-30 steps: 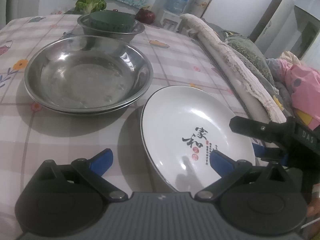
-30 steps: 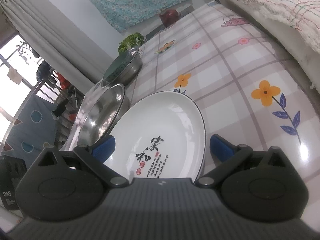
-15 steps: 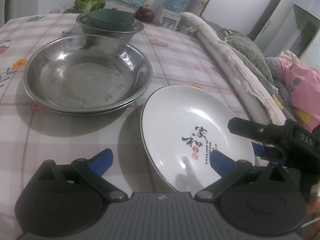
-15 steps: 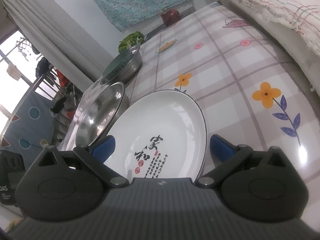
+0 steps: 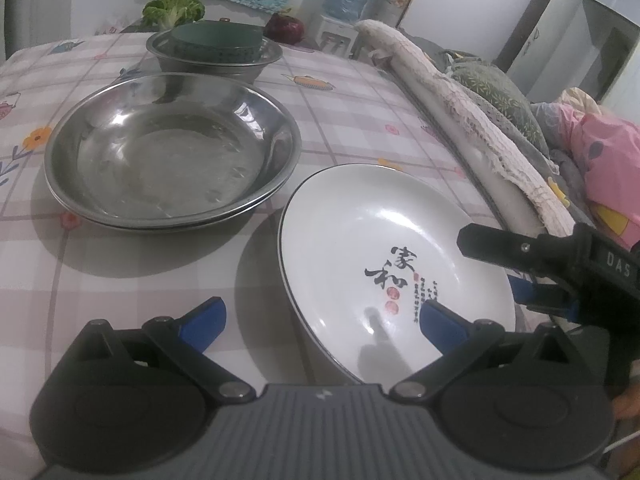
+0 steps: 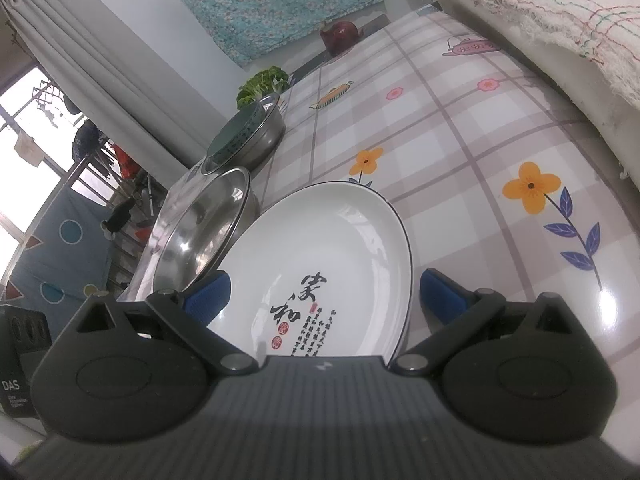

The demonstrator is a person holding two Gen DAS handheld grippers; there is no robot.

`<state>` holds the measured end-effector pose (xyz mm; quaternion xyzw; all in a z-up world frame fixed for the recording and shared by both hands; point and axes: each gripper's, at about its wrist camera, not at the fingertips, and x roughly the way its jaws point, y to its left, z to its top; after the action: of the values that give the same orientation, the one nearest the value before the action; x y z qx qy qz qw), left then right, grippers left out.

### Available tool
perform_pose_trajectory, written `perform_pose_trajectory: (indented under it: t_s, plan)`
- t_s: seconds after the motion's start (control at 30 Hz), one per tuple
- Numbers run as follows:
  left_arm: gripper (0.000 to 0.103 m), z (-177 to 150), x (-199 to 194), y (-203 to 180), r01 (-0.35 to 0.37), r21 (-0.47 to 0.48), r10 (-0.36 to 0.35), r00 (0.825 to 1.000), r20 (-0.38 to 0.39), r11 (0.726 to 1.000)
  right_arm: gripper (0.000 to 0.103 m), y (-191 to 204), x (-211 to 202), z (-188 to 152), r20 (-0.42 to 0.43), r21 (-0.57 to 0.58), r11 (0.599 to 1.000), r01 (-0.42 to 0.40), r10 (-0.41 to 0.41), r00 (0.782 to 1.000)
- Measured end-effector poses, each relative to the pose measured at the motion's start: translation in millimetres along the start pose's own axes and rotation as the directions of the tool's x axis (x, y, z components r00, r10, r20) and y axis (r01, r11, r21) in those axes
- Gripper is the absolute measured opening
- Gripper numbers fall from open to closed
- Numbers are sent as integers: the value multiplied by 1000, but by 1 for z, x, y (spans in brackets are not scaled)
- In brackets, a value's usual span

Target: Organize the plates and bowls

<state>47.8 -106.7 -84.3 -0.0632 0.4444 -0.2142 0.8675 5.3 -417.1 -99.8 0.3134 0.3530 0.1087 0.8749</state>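
A white plate [image 5: 360, 248] with black calligraphy lies on the checked tablecloth, near the table's right edge. My left gripper [image 5: 320, 320] hangs open just in front of it, its right fingertip over the plate's near rim. My right gripper [image 5: 490, 264] comes in from the right, open, with one finger above the plate's right rim and the other beyond it. The right wrist view shows the same plate [image 6: 336, 256] between the spread fingers of the right gripper [image 6: 324, 300]. Two stacked steel plates [image 5: 172, 152] sit to the left. Behind them a steel bowl [image 5: 244, 66] holds a green bowl [image 5: 216, 40].
A rolled pale cloth [image 5: 452, 92] and bedding run along the table's right edge. A red fruit [image 5: 284, 28] and leafy greens [image 5: 172, 10] lie at the far end. In the right wrist view the steel plates [image 6: 196, 232] stand beside a curtain [image 6: 100, 60] and a window.
Both cameras have shifted only slightly. The white plate stays in place and both grippers remain open around it.
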Motion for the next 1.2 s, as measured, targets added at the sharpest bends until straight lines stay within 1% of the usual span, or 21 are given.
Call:
perform_pose_trajectory:
  t_s: [0.63, 1.2]
  plan:
    - [103, -1, 0, -3, -10, 20, 10, 1000, 2, 1000, 102, 0, -1, 0, 3, -3, 1000, 3, -3, 1000]
    - [103, -1, 0, -2, -6, 18, 5, 1000, 2, 1000, 102, 0, -1, -1, 3, -4, 1000, 3, -3, 1000]
